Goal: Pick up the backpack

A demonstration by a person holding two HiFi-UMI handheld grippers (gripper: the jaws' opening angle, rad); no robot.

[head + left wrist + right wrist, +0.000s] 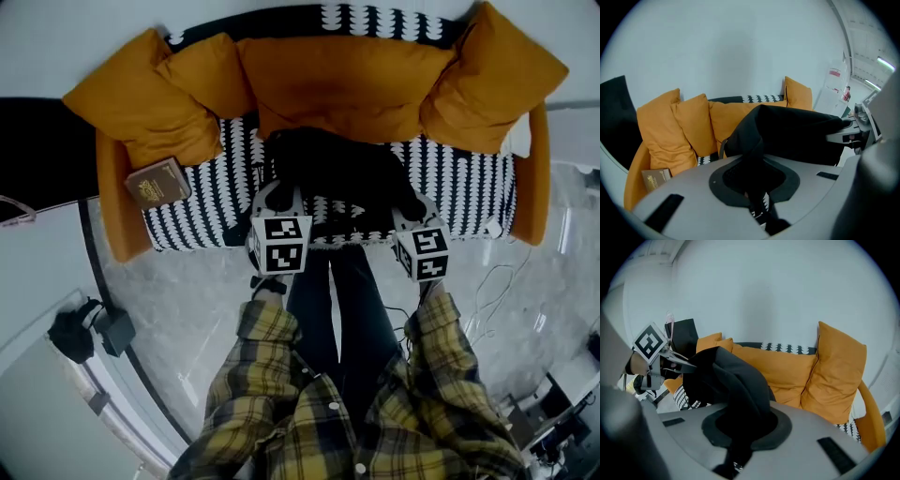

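Holding a black backpack (342, 173) up between two grippers, in front of a row of orange cushions (342, 89) and above the black-and-white patterned seat of a sofa (459, 183). Pinching a fold of the dark fabric at the backpack's left end with the left gripper (754, 180), jaws drawn almost together with only cloth between them. Pinching the other end the same way with the right gripper (743, 420), jaws nearly closed on a bunched strip of black fabric. Sagging between the two grips, with the bulk of the bag stretched across from one to the other and hanging towards the seat; impossible to say from the head view whether its underside touches the seat. Lying flat on the left end of the seat, well apart from the bag and just below a cushion: a brown book (157, 182). Reaching forward from below in the head view, two yellow plaid sleeves (267, 328), over a pale marbled floor (187, 300).
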